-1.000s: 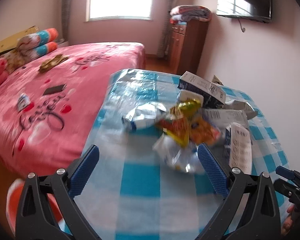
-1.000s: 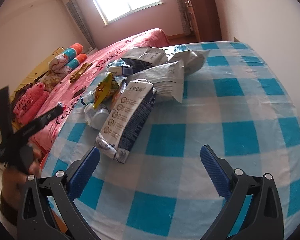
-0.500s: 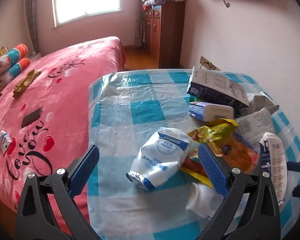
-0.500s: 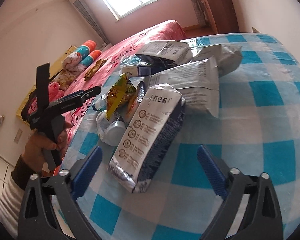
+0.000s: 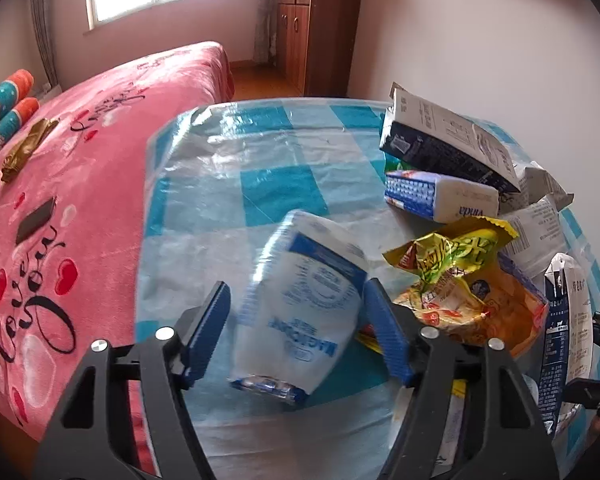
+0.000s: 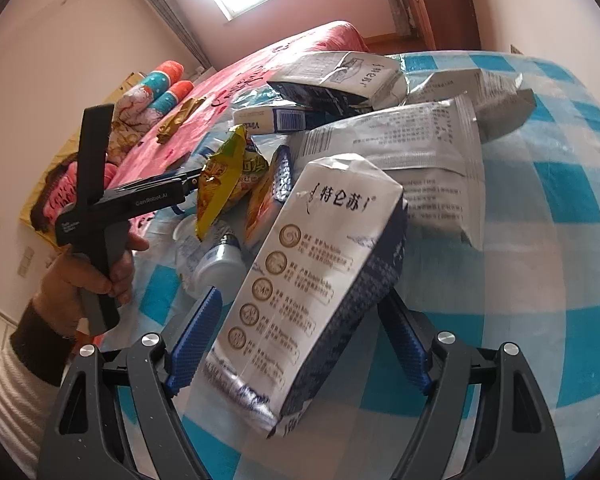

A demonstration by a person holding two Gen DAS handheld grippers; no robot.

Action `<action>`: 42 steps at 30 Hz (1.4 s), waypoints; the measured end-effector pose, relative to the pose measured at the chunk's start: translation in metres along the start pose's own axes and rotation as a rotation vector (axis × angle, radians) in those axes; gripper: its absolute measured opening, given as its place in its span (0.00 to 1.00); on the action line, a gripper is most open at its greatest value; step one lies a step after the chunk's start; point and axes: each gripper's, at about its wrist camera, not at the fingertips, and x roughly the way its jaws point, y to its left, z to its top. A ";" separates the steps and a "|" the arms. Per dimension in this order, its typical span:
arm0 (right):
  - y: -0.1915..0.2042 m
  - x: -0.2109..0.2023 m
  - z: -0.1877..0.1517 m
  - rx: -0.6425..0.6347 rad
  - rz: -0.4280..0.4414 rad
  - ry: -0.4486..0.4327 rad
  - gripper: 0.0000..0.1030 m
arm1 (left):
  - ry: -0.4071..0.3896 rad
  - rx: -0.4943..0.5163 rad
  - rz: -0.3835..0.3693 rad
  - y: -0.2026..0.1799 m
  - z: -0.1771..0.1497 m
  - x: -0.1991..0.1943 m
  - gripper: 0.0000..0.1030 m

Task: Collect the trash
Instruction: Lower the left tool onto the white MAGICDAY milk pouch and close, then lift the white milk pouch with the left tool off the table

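Left tool [image 5: 297,284]: fingers apart, just been closing, angled down over the near part of the counter [image 5: 260,152]; astride the white-and-blue pouch [image 5: 304,300].
Left pads: right one at the pouch's edge, left one just beside it with a sliver of cloth showing between; not clamped.
White-and-blue pouch: lying flat on the checked cloth, sealed end toward the camera, apart from the main heap.
Right tool [image 6: 302,294]: fingers apart, also just been closing, tilted down at the tall milk carton [image 6: 312,264] between them.
Right pads: close on both sides of the carton; firm contact not clear, a little gap visible on the left side.
Tall milk carton: lying tilted on the counter, white printed face up, dark blue side to the right, bottom end nearest the camera.
Trash heap: yellow snack wrapper [image 5: 452,252] over an orange one, tissue pack [image 5: 436,196] behind it, dark carton [image 5: 440,140] leaning on top of that, grey printed bags to the right.
Small white bottle [image 6: 220,260]: on its side just left of the tall milk carton, in the right wrist view.
Person's hand [image 6: 88,276]: wrapped round the left tool's handle at the left of the right wrist view, dark cuff and ribbed pale sleeve below.
Bed [image 5: 80,160]: pink blanket, just beside the counter's left edge.
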 end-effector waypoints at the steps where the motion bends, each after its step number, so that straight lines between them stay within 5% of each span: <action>1: 0.000 0.001 0.001 -0.005 -0.005 0.001 0.77 | -0.003 -0.007 0.004 -0.001 -0.001 0.000 0.64; 13: -0.008 -0.007 -0.005 -0.055 -0.111 -0.025 0.86 | 0.025 -0.007 -0.053 -0.036 -0.026 -0.020 0.59; 27: -0.010 -0.007 -0.012 -0.020 -0.126 0.009 0.86 | -0.002 -0.056 0.153 -0.042 -0.022 -0.012 0.66; 32: -0.006 -0.006 -0.017 -0.078 -0.145 0.006 0.86 | -0.014 -0.080 0.177 -0.041 -0.023 -0.014 0.56; 42: -0.015 -0.018 -0.017 -0.138 -0.196 0.025 0.87 | -0.021 -0.143 0.142 -0.040 -0.036 -0.028 0.56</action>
